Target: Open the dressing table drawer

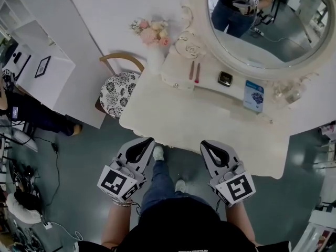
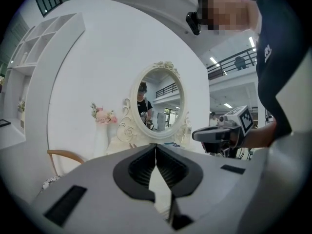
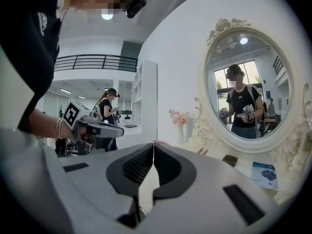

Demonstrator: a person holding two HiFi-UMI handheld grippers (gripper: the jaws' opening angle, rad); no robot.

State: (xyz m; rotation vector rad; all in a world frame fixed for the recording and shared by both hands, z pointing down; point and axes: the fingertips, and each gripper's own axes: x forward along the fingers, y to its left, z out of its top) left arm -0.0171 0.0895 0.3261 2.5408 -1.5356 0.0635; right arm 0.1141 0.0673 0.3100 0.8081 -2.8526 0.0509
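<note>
The cream dressing table (image 1: 173, 122) stands in front of me, with an oval mirror (image 1: 268, 20) at its back. Its drawer front is hidden under the tabletop's near edge in the head view and shows in neither gripper view. My left gripper (image 1: 148, 139) is shut and holds nothing, its tips just short of the table's front edge. My right gripper (image 1: 205, 144) is level with it to the right, also shut and holding nothing. In the left gripper view the closed left gripper (image 2: 156, 145) points at the mirror (image 2: 161, 101). The right gripper (image 3: 153, 143) points at the tabletop.
On the tabletop are a vase of pink flowers (image 1: 151, 33), two slim sticks (image 1: 194, 71), a small dark case (image 1: 225, 78) and a blue booklet (image 1: 253, 95). A chair with a patterned cushion (image 1: 116, 91) stands left of the table. A person (image 1: 31, 114) sits far left.
</note>
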